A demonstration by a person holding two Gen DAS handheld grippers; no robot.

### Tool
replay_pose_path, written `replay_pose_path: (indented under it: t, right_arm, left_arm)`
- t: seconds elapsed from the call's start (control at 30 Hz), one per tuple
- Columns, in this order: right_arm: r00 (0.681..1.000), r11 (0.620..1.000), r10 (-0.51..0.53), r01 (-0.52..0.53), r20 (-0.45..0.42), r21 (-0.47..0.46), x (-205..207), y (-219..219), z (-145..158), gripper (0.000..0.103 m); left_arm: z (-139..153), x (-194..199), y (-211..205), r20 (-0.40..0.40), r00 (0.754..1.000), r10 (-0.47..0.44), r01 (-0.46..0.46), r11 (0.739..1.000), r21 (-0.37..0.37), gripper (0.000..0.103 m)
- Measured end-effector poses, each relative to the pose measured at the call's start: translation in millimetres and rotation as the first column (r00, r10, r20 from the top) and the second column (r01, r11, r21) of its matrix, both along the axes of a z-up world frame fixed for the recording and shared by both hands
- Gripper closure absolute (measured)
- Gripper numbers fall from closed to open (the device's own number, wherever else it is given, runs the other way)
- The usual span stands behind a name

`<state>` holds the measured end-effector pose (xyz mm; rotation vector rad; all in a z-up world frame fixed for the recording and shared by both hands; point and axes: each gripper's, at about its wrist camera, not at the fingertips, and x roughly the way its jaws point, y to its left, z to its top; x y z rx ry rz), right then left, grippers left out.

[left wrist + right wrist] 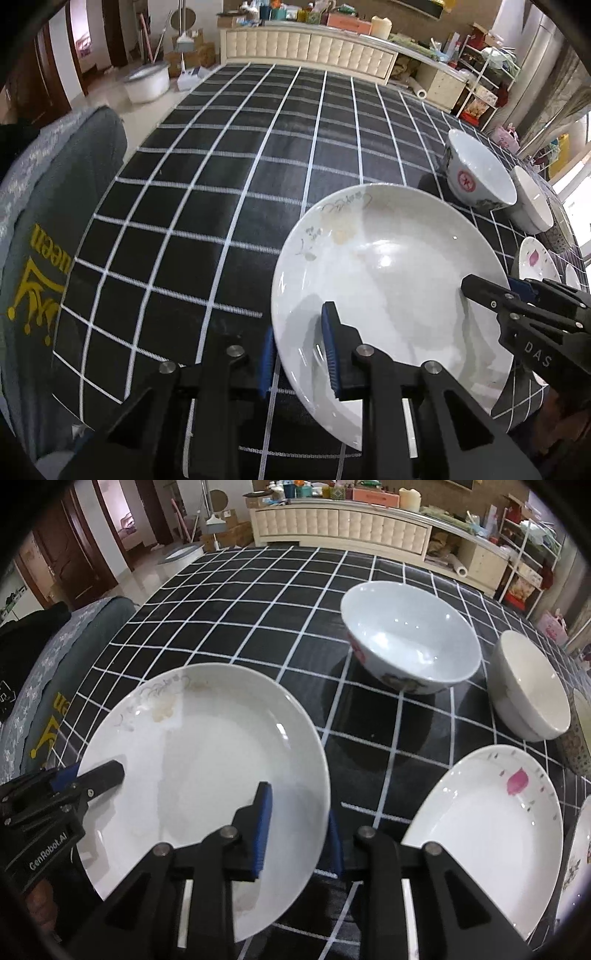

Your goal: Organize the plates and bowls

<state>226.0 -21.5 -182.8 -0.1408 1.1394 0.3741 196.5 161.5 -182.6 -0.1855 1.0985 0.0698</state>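
A large white plate (388, 266) (207, 746) with faint gold markings on its far rim lies over the black checked tablecloth (221, 166). My left gripper (299, 354) is shut on the plate's left rim, one blue pad above and one beneath. My right gripper (299, 834) is shut on the opposite right rim in the same way. Each gripper shows in the other's view: the right gripper (495, 291) at the plate's right edge, the left gripper (88, 775) at its left edge.
Behind the plate stands a white bowl (410, 642) (476, 170) with a red emblem, and a cream bowl (532, 686) to its right. A plate with a pink petal (491, 812) lies at right. A grey-covered chair (44, 221) borders the table's left side.
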Motion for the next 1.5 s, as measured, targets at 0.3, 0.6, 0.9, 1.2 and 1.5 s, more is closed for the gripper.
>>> replay_pose_path:
  t: [0.3, 0.6, 0.9, 1.2, 1.5]
  right_arm:
    - [1.000, 1.000, 0.004, -0.004, -0.019, -0.002, 1.2, 4.5, -10.4, 0.071]
    - [1.000, 1.000, -0.013, 0.013, 0.011, -0.006, -2.6, -0.9, 1.6, 0.072]
    - [0.997, 0.996, -0.067, 0.065, 0.025, 0.055, -19.0, -30.0, 22.1, 0.072]
    - [0.990, 0.989, -0.127, 0.121, 0.065, 0.089, -40.7, -75.5, 42.7, 0.072]
    - [0.978, 0.978, -0.192, 0.185, 0.075, 0.093, -54.1, -134.7, 50.5, 0.072]
  left_arm:
    - [-8.3, 6.8, -0.8, -0.006, 1.000, -0.001, 0.001, 0.999, 0.048, 0.082]
    - [-10.3, 3.2, -0.6, -0.014, 1.000, 0.021, -0.020, 0.999, 0.041, 0.082]
    - [13.8, -17.8, 0.9, 0.030, 0.998, 0.058, -0.059, 0.998, 0.037, 0.082]
    - [45.9, -23.9, -60.5, 0.065, 0.996, -0.064, 0.057, 0.994, 0.097, 0.082]
    - [50.2, -19.2, -143.0, 0.054, 0.981, -0.188, 0.179, 0.974, 0.142, 0.082]
